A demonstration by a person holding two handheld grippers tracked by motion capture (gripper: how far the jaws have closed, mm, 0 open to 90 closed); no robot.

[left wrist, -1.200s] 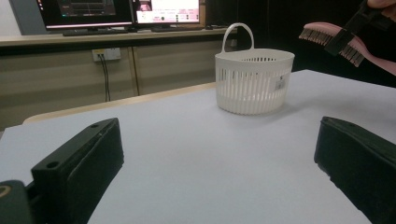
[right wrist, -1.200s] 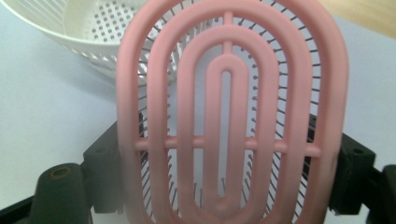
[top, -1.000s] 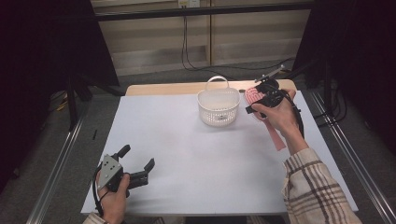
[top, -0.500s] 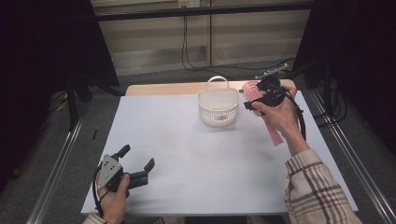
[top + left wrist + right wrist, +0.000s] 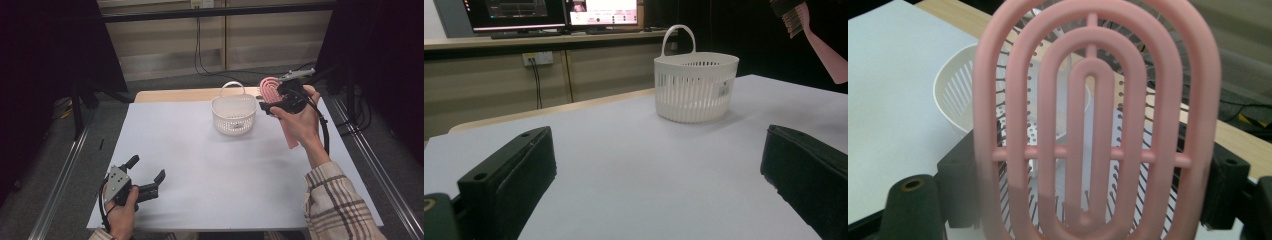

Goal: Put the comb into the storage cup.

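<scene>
holding a pink hairbrush point(image 5: 272, 90) up in the air, the right gripper point(image 5: 278, 102) sits beside the white basket point(image 5: 234, 114) at the far side of the table point(image 5: 210, 165). in the right gripper view the brush's vented oval head point(image 5: 1093, 125) stands between the two black jaws, which press on its edges, so this claw is clamped on the brush. through the slots of the head the basket shows below and beyond. in the high view the pink handle point(image 5: 289, 135) runs down past the person's right hand point(image 5: 300, 122), toward the plaid sleeve point(image 5: 335, 205). the brush is off the table, just to the right of the basket's rim and not inside it.

the left gripper point(image 5: 147, 182) rests low at the near left corner of the table, well apart from the basket. its jaws stand wide apart with only bare tabletop between them, as the left gripper view shows, where the basket point(image 5: 696, 85) stands upright with its handle raised.
</scene>
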